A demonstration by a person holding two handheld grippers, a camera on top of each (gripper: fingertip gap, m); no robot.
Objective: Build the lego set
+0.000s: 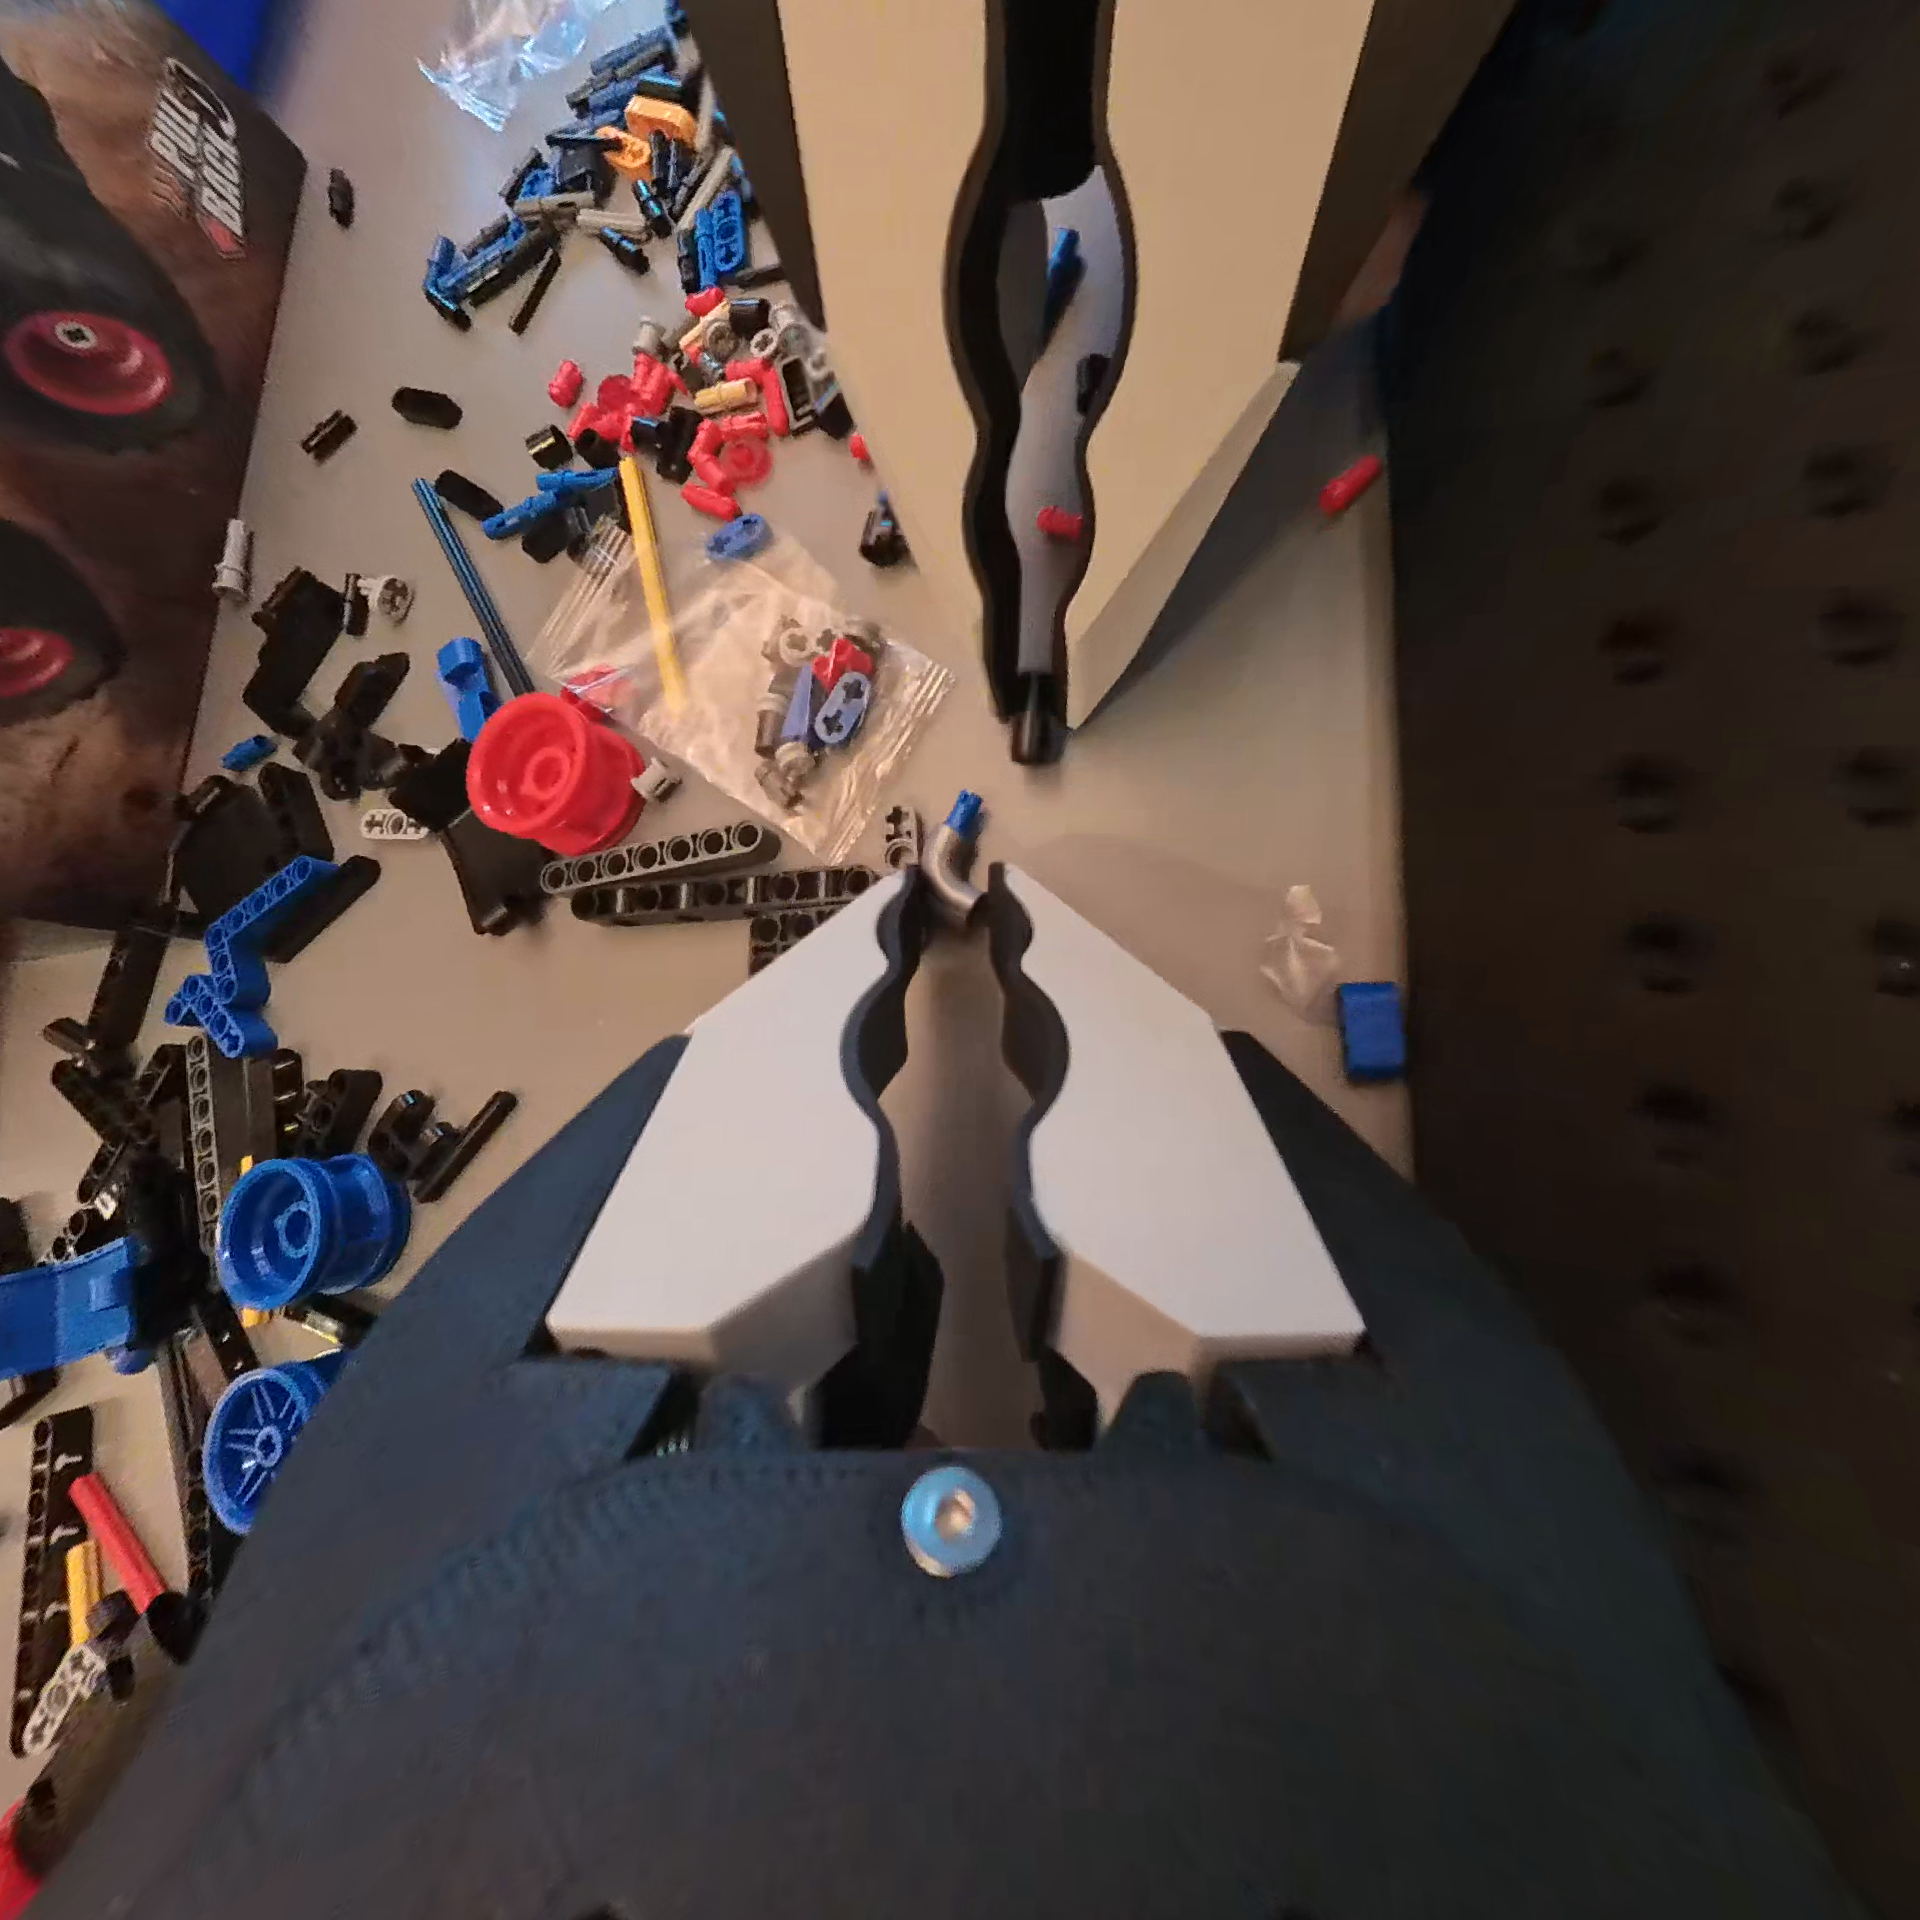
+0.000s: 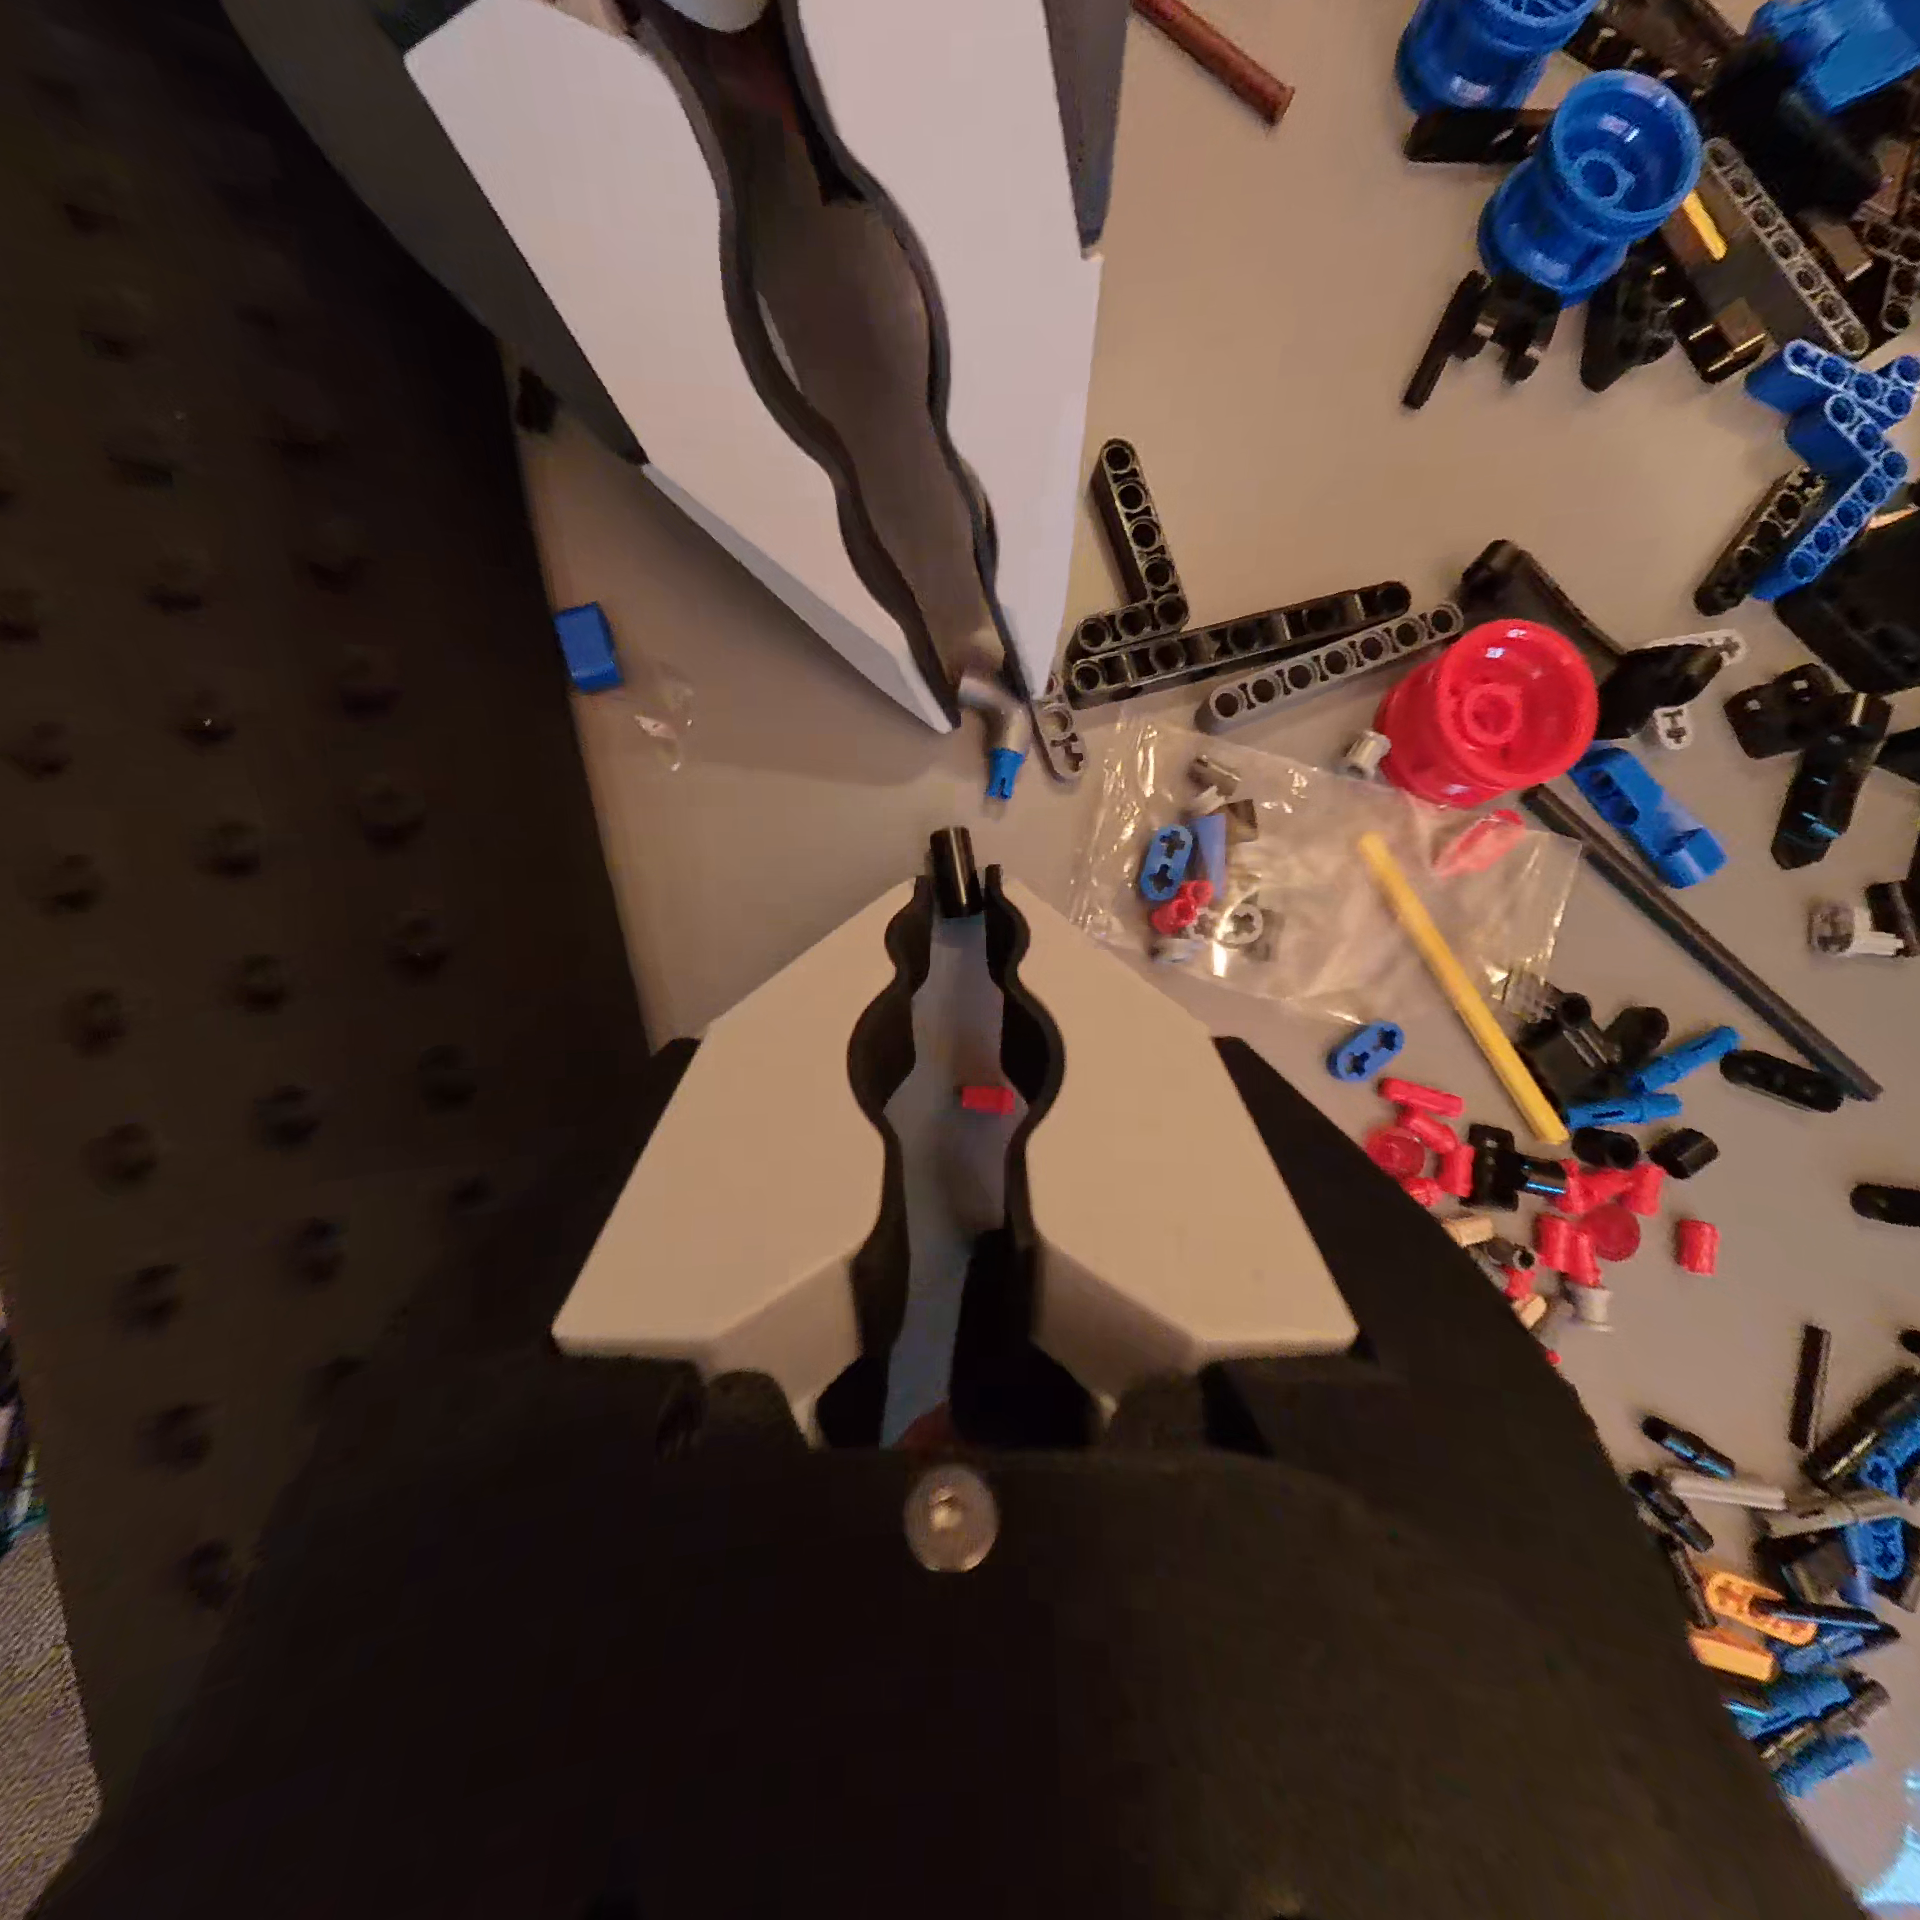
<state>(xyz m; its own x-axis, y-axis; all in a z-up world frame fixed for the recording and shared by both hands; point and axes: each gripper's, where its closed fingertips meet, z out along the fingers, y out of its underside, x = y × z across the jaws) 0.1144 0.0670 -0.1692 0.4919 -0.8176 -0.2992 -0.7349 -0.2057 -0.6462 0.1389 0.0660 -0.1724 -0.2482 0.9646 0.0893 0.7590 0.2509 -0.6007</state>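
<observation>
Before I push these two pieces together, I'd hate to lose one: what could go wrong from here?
1. The left gripper pinches the grey angled connector only at its fingertips, so a push could twist it loose.
2. The right gripper holds the black pin equally shallowly; a misaligned push may flick it away.
3. A dropped piece could land near the clear parts bag and the loose red pins, and be hard to find.

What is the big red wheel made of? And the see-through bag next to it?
The red wheel looks like hard, shiny plastic: smooth moulded rings with bright glints. The see-through bag looks like thin, soft plastic film: it is crinkled, shines in streaks, and small pieces show through it. That is only how they look from here.
</observation>
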